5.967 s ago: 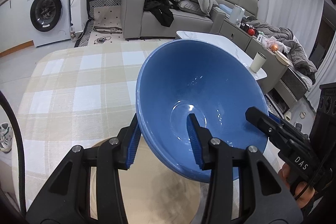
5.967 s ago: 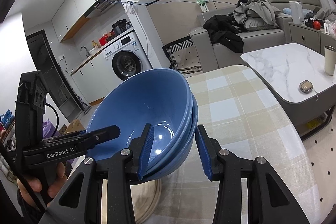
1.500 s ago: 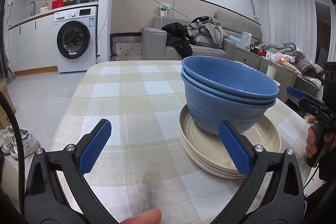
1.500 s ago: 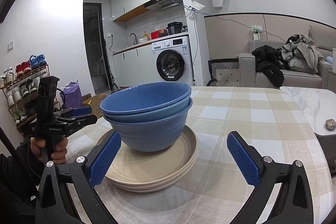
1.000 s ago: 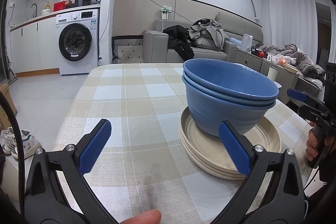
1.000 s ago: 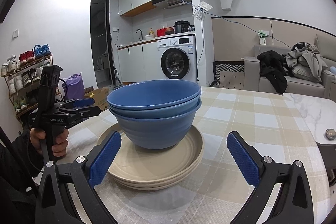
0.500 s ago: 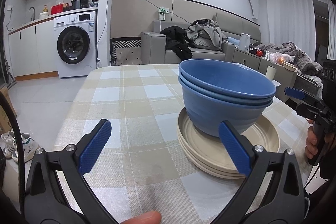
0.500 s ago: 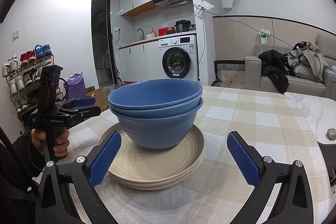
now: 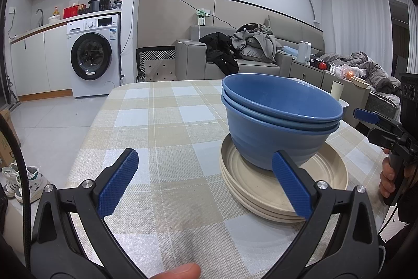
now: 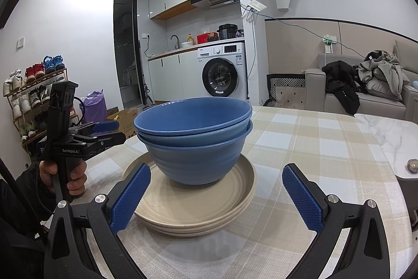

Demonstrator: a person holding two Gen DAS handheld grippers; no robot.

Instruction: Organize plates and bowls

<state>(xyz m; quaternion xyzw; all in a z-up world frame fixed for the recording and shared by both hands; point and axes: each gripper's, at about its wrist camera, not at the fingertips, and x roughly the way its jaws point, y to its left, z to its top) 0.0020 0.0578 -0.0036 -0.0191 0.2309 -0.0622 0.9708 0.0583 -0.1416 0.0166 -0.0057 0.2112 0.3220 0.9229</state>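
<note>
Judging from both wrist views, I'd call the sorting nearly finished. On the checked table [image 9: 156,122] the cream plates [image 10: 193,211] sit in one stack, and the blue bowls [image 10: 193,137] are nested and resting in the top plate. From my left claw [image 9: 206,184] the stack lies ahead and to the right, its right finger crossing in front of the plates; from my right claw [image 10: 216,195] it sits ahead, a little left of centre. Both claws are spread wide and hold nothing. I see no loose dish elsewhere on the cloth, so what may remain is only backing away, or shifting the stack if it belongs somewhere else.

Exact counts are hard: I make out three bowl rims and roughly three plate edges, but the lower plates merge. The table's near edge is cut off by my claw frames. A fingertip [image 9: 180,272] pokes in at the bottom of the left view. Each view shows the other claw only partly.
</note>
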